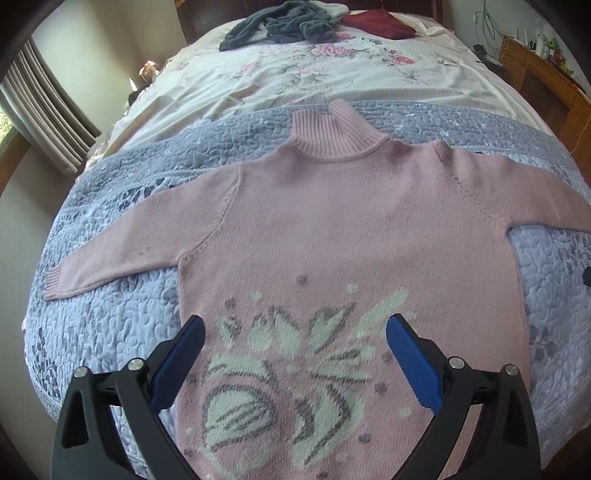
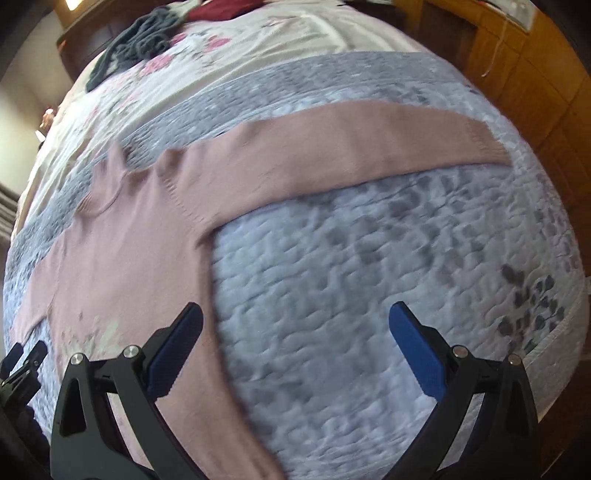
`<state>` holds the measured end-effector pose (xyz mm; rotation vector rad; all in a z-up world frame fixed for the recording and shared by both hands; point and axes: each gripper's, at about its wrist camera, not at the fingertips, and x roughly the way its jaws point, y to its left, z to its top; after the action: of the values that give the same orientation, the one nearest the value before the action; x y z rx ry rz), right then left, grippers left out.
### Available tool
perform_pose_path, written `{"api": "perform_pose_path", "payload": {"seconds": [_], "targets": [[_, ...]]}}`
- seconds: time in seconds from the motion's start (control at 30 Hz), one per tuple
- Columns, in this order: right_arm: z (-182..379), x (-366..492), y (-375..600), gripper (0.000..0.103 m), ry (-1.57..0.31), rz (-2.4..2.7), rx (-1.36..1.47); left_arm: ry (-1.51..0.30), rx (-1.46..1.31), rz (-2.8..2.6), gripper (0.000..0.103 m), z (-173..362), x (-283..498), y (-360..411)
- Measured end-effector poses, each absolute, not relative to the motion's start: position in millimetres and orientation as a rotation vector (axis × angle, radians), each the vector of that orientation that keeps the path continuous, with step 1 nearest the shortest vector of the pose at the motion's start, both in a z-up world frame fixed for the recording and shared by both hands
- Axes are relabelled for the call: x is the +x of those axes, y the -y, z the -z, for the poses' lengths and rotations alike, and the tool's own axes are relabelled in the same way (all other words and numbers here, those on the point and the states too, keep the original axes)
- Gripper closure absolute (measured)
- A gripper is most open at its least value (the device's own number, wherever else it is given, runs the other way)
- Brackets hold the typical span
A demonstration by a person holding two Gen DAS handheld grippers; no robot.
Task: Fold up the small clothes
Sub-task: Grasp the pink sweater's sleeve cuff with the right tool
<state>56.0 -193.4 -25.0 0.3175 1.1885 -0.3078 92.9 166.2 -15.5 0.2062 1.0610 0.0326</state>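
**While Both Grippers Wait Open, a Pink Sweater Lies Flat for Its First Fold**

Since nothing is gripped yet, the folding appears not to have begun. Every place below is given relative to the pink sweater (image 1: 332,221), which lies face up and spread flat on the grey quilt (image 1: 110,332) across the foot of the bed.

Nearest, the left gripper (image 1: 295,328) hovers over the sweater's lower front, above the pale flower pattern, its blue fingers (image 1: 181,365) spread wide and empty. The right gripper (image 2: 295,317) hangs over bare quilt just beside the sweater's right side seam, fingers equally wide, holding nothing; its view is blurred.

Further up, both sleeves stretch straight out from the body: the left sleeve (image 1: 129,254) ends in a ribbed cuff on the quilt, and the right sleeve (image 2: 351,140) runs toward the bed's edge. Beyond them the ribbed collar (image 1: 332,136) points away.

Judging by the knit, the sweater should be soft, limp and fairly light, sagging wherever it is not supported, with enough fuzz to grip without slipping. A cuff or a shoulder seam looks like the firmest place to pinch; a sleeve would likely be brought in across the chest first.

Well past the collar lie a floral sheet (image 1: 314,74), a dark grey garment (image 1: 280,26) and a maroon one (image 1: 376,22).
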Motion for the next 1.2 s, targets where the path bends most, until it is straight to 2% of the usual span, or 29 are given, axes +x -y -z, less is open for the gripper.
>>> {"api": "perform_pose_path", "payload": {"seconds": [0.17, 0.4, 0.57, 0.73, 0.77, 0.8, 0.9, 0.93, 0.97, 1.07, 1.2], "targets": [[24.6, 82.7, 318.5, 0.003, -1.153, 0.441, 0.369, -1.022, 0.187, -0.010, 0.004, 18.2, 136.7, -116.3], [72.6, 120.0, 459.0, 0.004, -1.269, 0.562, 0.455, -1.003, 0.180, 0.028, 0.004, 22.1, 177.7, -57.0], [105.9, 125.0, 513.4, 0.004, -1.318, 0.590, 0.581, -1.006, 0.201, 0.038, 0.004, 31.1, 186.9, -35.7], [124.6, 127.6, 528.8, 0.006, -1.347, 0.529, 0.635, -1.020, 0.213, 0.031, 0.004, 40.1, 189.2, -30.0], [125.7, 127.2, 529.7, 0.009, -1.343, 0.522, 0.638, -1.023, 0.213, 0.029, 0.004, 41.7, 189.3, -30.1], [125.8, 127.5, 530.1, 0.018, -1.330, 0.512, 0.643, -1.025, 0.213, 0.028, 0.004, 42.8, 188.9, -30.4], [123.8, 128.1, 532.9, 0.048, -1.291, 0.473, 0.669, -1.027, 0.219, 0.023, 0.004, 44.6, 187.3, -32.7], [122.8, 129.6, 534.3, 0.067, -1.272, 0.440, 0.693, -1.027, 0.221, 0.022, 0.004, 44.8, 187.1, -33.3], [120.7, 128.4, 534.1, 0.075, -1.260, 0.436, 0.701, -1.028, 0.221, 0.021, 0.004, 44.8, 186.9, -34.9], [113.0, 127.9, 529.0, 0.090, -1.226, 0.438, 0.676, -1.032, 0.219, 0.012, 0.004, 45.4, 185.7, -43.5], [92.5, 123.6, 503.4, 0.095, -1.155, 0.427, 0.660, -1.038, 0.215, -0.008, 0.004, 46.4, 183.7, -61.5]]}}
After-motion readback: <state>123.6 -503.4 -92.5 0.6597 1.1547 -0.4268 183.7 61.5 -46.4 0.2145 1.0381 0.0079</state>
